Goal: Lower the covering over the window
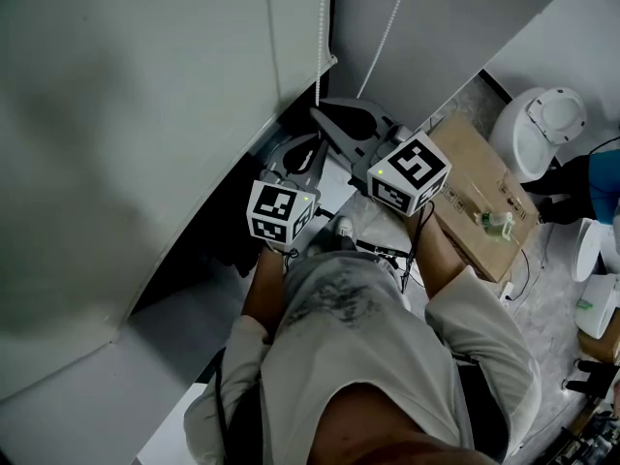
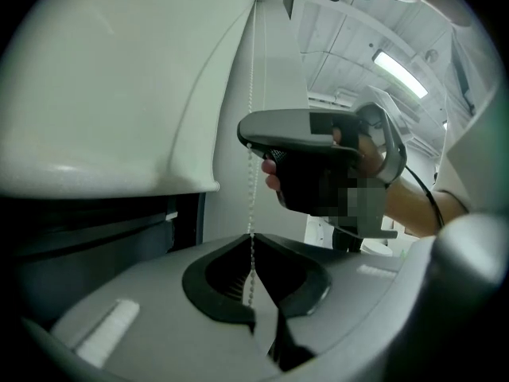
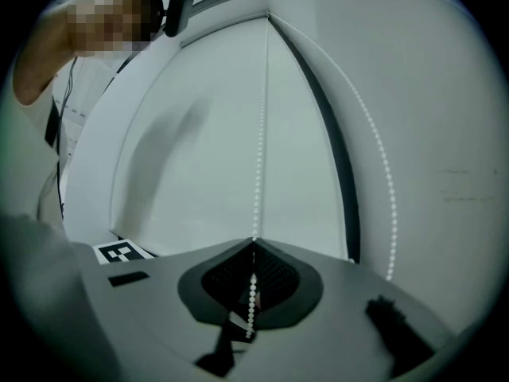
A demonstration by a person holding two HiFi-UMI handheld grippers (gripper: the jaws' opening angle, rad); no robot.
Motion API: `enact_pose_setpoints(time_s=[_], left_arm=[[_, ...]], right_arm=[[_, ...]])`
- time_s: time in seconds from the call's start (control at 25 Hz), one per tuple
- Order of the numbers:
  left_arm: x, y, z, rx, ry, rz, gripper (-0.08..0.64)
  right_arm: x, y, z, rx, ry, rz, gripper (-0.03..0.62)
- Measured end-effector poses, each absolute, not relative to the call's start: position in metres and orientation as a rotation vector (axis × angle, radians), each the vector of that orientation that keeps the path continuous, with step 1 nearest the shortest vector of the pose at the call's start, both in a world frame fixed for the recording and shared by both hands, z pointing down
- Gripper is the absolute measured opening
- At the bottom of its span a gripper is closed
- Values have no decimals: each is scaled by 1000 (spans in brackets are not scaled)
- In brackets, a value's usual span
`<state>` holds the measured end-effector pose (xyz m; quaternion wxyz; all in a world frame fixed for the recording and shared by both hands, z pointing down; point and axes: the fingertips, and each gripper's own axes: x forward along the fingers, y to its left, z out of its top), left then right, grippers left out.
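A white roller blind (image 1: 126, 114) covers the window at the left; its bottom edge (image 2: 111, 177) hangs above a dark gap. A white bead chain (image 1: 321, 37) hangs beside it. My right gripper (image 1: 319, 112) is shut on the chain, which runs straight into its closed jaws (image 3: 254, 243). Just below it, my left gripper (image 1: 308, 153) is shut on the same strand (image 2: 253, 241). In the left gripper view the right gripper (image 2: 248, 142) pinches the chain directly above. The chain's second strand (image 3: 383, 173) hangs free to the right.
A cardboard box (image 1: 480, 197) with a small bottle (image 1: 499, 224) lies on the floor to the right, and a white round object (image 1: 542, 124) stands beyond it. The dark sill gap (image 1: 208, 250) runs under the blind. The person's torso fills the lower head view.
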<state>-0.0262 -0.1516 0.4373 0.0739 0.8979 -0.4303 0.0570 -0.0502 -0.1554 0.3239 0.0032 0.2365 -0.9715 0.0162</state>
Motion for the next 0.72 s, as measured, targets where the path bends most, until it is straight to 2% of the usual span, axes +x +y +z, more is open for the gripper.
enact_pose_setpoints(time_s=[0.72], left_arm=[[-32, -143, 439, 2680, -1284, 115, 35]], right_arm=[[-45, -161, 331, 835, -2997, -6, 18]])
